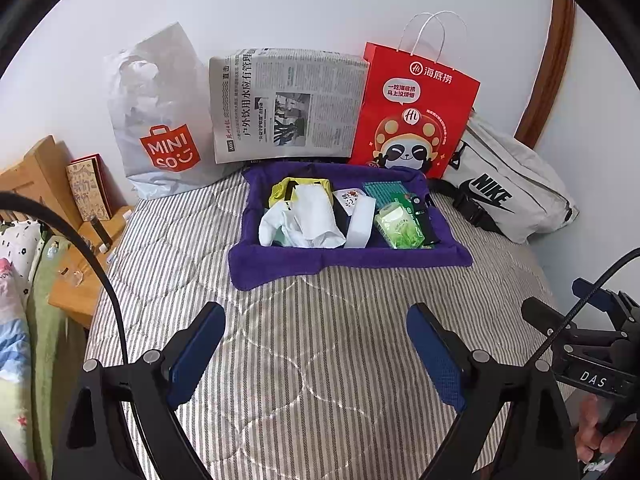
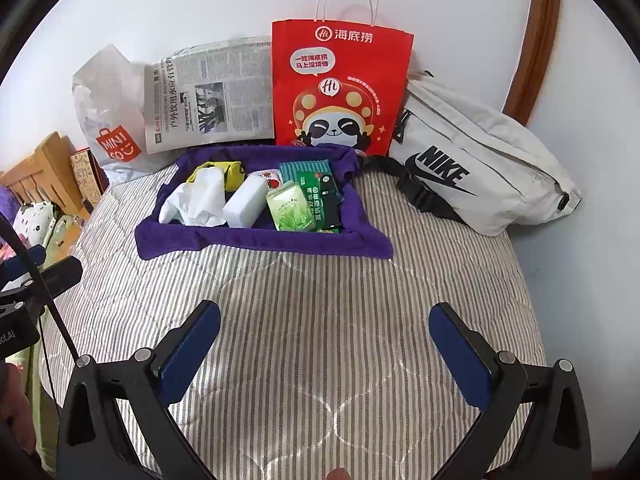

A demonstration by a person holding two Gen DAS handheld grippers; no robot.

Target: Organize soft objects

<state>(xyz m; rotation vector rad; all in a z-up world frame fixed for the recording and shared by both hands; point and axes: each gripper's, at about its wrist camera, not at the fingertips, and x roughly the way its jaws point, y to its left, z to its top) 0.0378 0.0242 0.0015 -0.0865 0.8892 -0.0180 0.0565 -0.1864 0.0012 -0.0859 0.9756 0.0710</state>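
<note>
A purple cloth tray (image 1: pixel 276 268) (image 2: pixel 224 242) sits on the striped bed. It holds a white sock (image 1: pixel 308 216) (image 2: pixel 200 200), a yellow cloth (image 1: pixel 280 194) (image 2: pixel 234 172), a white block (image 1: pixel 362 222) (image 2: pixel 246 200), a green tissue pack (image 1: pixel 400 226) (image 2: pixel 290 208), a teal cloth (image 1: pixel 382 190) (image 2: pixel 304 170) and a black strap (image 1: pixel 426 220) (image 2: pixel 329 204). My left gripper (image 1: pixel 316 356) is open and empty, well short of the tray. My right gripper (image 2: pixel 324 360) is open and empty too, and its body shows at the right of the left wrist view (image 1: pixel 592 344).
Against the wall stand a white Miniso bag (image 1: pixel 160 120) (image 2: pixel 112 120), a newspaper (image 1: pixel 288 104) (image 2: pixel 208 96), a red paper bag (image 1: pixel 412 116) (image 2: pixel 340 84) and a grey Nike bag (image 1: pixel 504 188) (image 2: pixel 480 160). A wooden bedside stand (image 1: pixel 60 208) is left.
</note>
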